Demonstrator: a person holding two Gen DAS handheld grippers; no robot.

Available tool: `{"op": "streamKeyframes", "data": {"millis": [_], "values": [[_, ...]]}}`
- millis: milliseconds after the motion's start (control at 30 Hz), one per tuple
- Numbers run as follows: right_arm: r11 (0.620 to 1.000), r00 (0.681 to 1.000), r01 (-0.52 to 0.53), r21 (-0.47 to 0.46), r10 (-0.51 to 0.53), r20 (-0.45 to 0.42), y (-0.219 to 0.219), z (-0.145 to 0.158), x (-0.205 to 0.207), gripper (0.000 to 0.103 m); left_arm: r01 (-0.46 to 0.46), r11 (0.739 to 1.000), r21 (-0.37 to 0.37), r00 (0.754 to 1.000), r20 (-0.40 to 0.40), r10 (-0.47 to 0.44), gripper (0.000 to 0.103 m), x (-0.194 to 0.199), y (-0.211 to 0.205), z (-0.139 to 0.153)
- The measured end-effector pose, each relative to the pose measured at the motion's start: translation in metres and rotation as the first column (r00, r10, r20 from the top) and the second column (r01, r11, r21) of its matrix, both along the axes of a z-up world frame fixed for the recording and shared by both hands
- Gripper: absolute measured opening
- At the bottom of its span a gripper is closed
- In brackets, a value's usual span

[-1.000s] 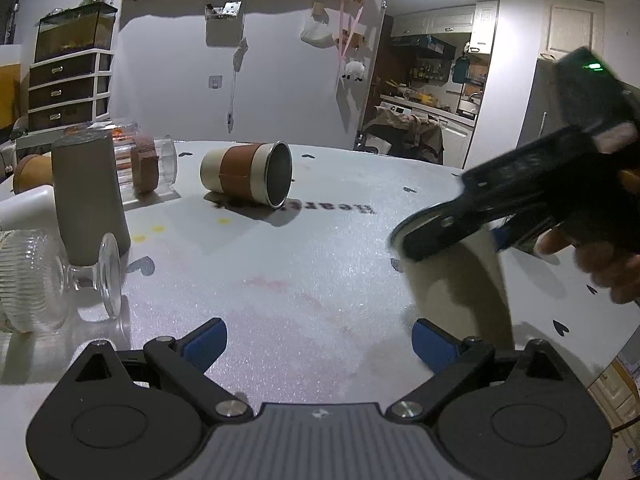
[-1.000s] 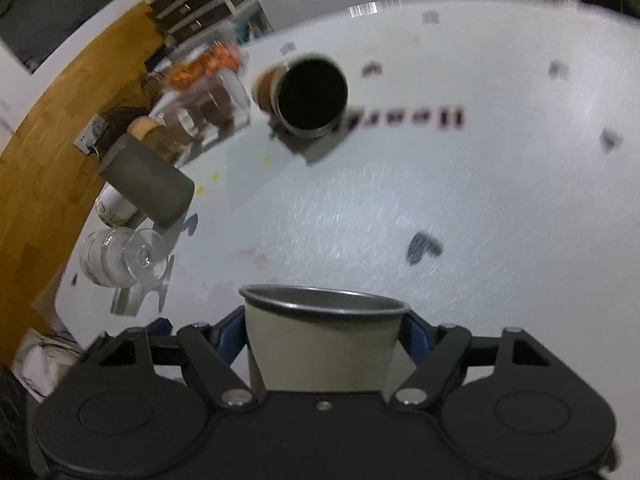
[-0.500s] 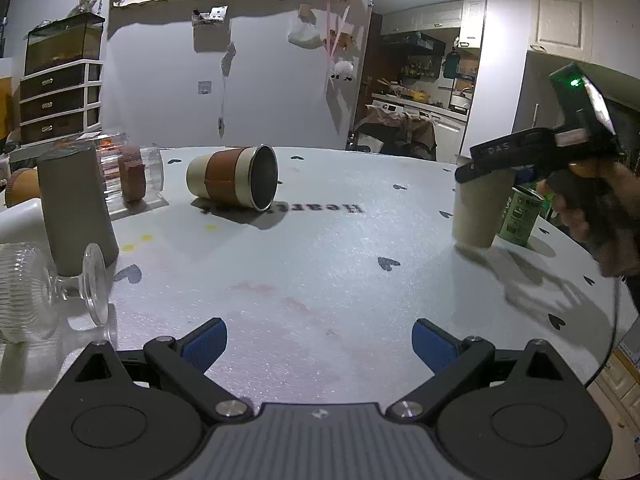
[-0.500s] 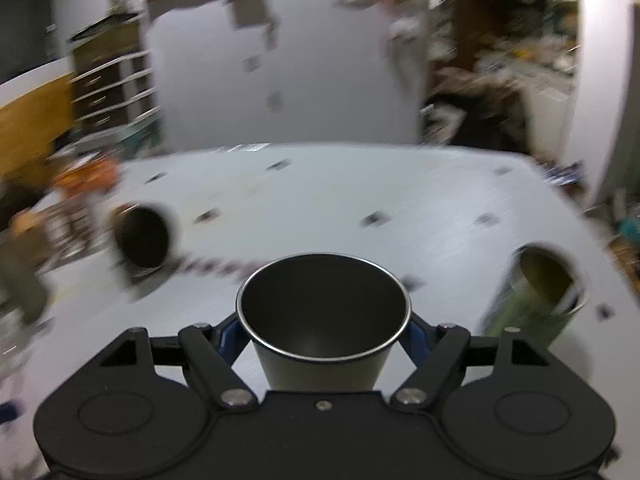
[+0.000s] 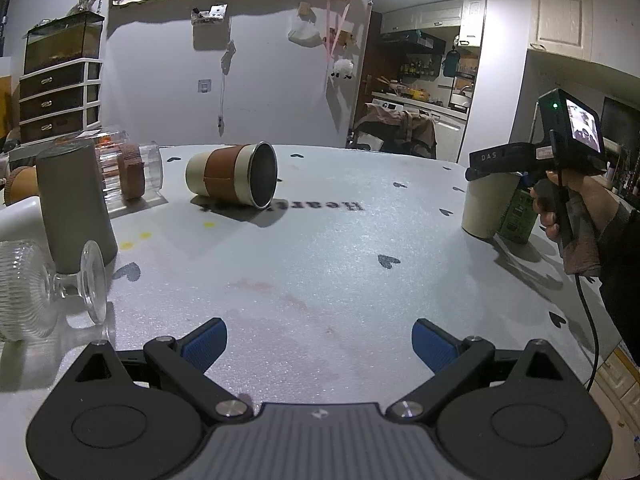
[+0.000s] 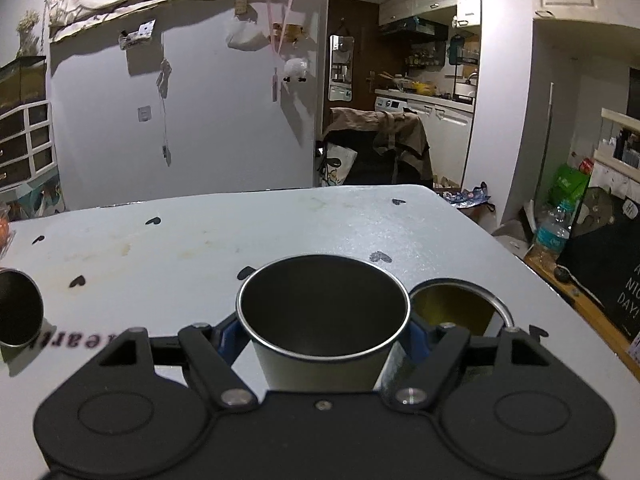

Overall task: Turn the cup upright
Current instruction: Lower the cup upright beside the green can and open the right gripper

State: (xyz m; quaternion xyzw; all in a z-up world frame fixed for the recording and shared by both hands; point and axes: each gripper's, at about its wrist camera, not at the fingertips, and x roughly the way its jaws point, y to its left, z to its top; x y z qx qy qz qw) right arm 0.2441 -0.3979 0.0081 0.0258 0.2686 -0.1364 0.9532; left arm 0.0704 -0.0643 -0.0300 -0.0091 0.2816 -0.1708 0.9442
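Note:
My right gripper (image 6: 324,334) is shut on a cream metal cup (image 6: 324,316) with a dark inside. The cup stands upright, mouth up, at the table's right side. In the left wrist view the same cup (image 5: 486,206) rests on the table under the right gripper (image 5: 496,160). A second cup (image 5: 234,180) with a brown sleeve lies on its side at the table's middle left, mouth facing right; its rim shows in the right wrist view (image 6: 16,312). My left gripper (image 5: 318,344) is open and empty, low over the near table.
A green can (image 6: 456,312) stands upright touching the held cup's right side; it also shows in the left wrist view (image 5: 520,216). A grey cylinder (image 5: 74,204), a lying stemmed glass (image 5: 44,284) and a lying clear jar (image 5: 128,170) sit at the left. The table's right edge (image 6: 560,300) is close.
My right gripper has swung the cup from tilted over the table's middle to upright, then set it down beside the green can. The left gripper has barely moved.

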Motion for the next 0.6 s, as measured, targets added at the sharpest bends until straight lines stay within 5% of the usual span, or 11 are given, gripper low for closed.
{"op": "streamKeyframes", "data": {"millis": [133,600], "values": [[1.0,1.0,-0.009,0.006,0.009,0.021,0.004,0.004,-0.011,0.09,0.002,1.0,0.004,1.0,0.002,-0.002,0.098,0.001,-0.001,0.0],[0.993,0.98,-0.103,0.05,0.093,0.175,0.025,0.029,-0.131,0.095,-0.008,1.0,0.018,0.999,0.043,0.008,0.098,-0.001,-0.012,0.007]]}}
